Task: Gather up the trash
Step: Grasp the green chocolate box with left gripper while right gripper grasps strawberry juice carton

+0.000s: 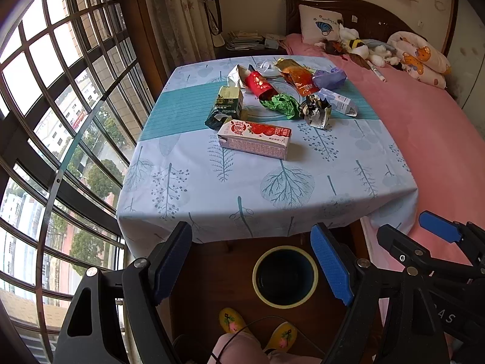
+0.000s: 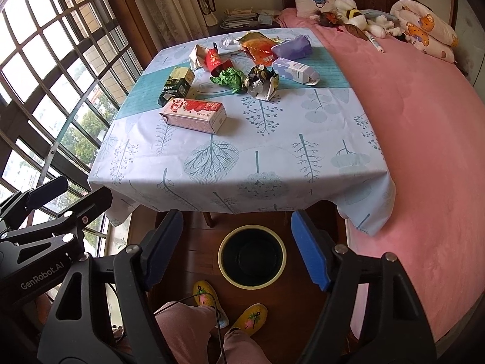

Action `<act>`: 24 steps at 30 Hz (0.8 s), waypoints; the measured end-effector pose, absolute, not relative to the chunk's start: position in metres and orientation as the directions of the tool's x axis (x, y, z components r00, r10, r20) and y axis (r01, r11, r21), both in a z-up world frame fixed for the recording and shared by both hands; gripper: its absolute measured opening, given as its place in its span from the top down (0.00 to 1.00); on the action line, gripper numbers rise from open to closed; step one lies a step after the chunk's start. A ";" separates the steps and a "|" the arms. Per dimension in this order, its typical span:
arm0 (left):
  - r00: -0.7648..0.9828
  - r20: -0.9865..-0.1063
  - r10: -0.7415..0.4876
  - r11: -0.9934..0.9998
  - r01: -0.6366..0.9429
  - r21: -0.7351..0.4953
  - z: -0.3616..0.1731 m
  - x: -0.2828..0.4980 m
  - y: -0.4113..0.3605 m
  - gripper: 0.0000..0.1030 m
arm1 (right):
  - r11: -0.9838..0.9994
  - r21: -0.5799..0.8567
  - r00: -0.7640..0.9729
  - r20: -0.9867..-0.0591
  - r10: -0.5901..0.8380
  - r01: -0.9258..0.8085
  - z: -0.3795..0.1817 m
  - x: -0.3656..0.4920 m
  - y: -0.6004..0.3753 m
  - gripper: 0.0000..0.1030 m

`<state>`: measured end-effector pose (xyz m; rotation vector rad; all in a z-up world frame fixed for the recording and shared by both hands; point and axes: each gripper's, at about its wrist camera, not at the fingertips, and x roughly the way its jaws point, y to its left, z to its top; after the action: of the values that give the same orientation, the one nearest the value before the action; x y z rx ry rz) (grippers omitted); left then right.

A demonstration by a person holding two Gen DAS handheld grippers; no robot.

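Nearest us, we held the left gripper [image 1: 251, 261] and the right gripper [image 2: 238, 250] side by side, both with jaws spread and nothing between them, poised over the floor. Just beyond, the round bin [image 2: 252, 257] stood on the wooden floor by the table's near edge, and it looked empty, so we judged that collecting had not yet begun. On the tablecloth [image 2: 272, 157], the strawberry drink carton [image 2: 194, 114] lay flat closest to us, its long axis running left to right. Farther off sat the green chocolate box [image 2: 178, 84], crumpled green paper [image 2: 230, 79], foil wrapper [image 2: 262, 82], red packet [image 2: 213, 59] and purple pouch [image 2: 292, 48], all still to gather.
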<state>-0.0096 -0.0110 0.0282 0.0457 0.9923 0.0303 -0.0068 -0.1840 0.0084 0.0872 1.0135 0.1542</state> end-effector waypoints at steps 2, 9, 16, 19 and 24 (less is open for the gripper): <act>0.547 -0.836 0.054 0.998 -0.008 0.059 0.030 -0.007 -0.011 0.20 | 0.985 0.145 0.523 -0.835 0.172 -0.093 0.009 -0.005 -0.183 0.30; 0.547 -0.832 0.097 0.995 -0.049 0.084 0.033 0.004 0.001 0.20 | 0.983 0.144 0.534 -0.826 0.182 -0.114 0.012 0.006 -0.178 0.31; 0.523 -0.845 0.111 0.993 -0.095 0.072 0.031 0.038 0.035 0.20 | 0.980 0.135 0.529 -0.827 0.192 -0.145 0.012 0.036 -0.160 0.32; 0.501 -0.860 0.093 0.995 -0.082 0.059 0.026 0.065 0.052 0.20 | 0.978 0.127 0.518 -0.832 0.197 -0.168 0.008 0.060 -0.147 0.32; 0.477 -0.878 0.047 0.998 -0.053 0.024 0.019 0.120 0.082 0.20 | 0.968 0.073 0.525 -0.829 0.192 -0.239 0.000 0.114 -0.118 0.32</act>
<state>0.1200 0.0817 0.0194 -0.0065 1.0718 0.0611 0.1141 -0.1179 0.0004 -0.0519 0.9848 0.2582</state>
